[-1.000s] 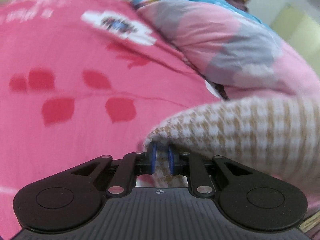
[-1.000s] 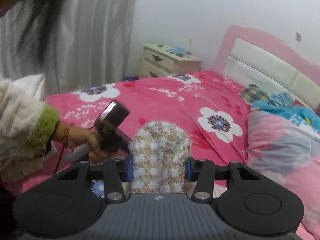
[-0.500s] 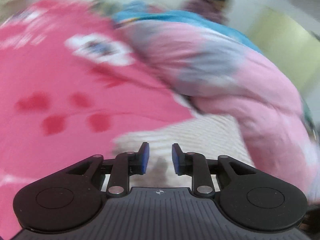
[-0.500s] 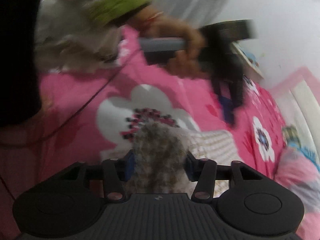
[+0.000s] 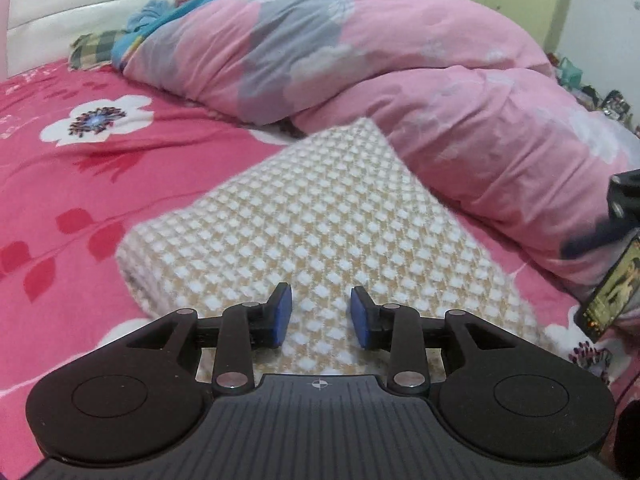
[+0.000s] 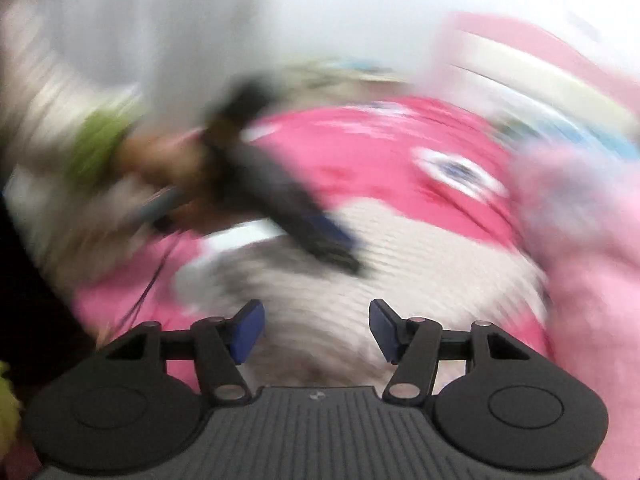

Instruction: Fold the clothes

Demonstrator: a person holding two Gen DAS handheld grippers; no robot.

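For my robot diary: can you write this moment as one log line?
step: fold released | sweater: flat on bed | left tongs: open, just opening | right tongs: open, just opening

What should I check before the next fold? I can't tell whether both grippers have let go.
1. Left gripper free of the knit: ok, jaws have just been opening, pads apart, nothing pinched.
2. Right gripper free: ok, jaws have just been opening, pads apart above the knit.
3. Knit flat on the bed: ok in the left view.
4. Knit clear of the quilt: not ok, its far edge meets it.
5. Edges aligned: cannot tell, right view blurred.
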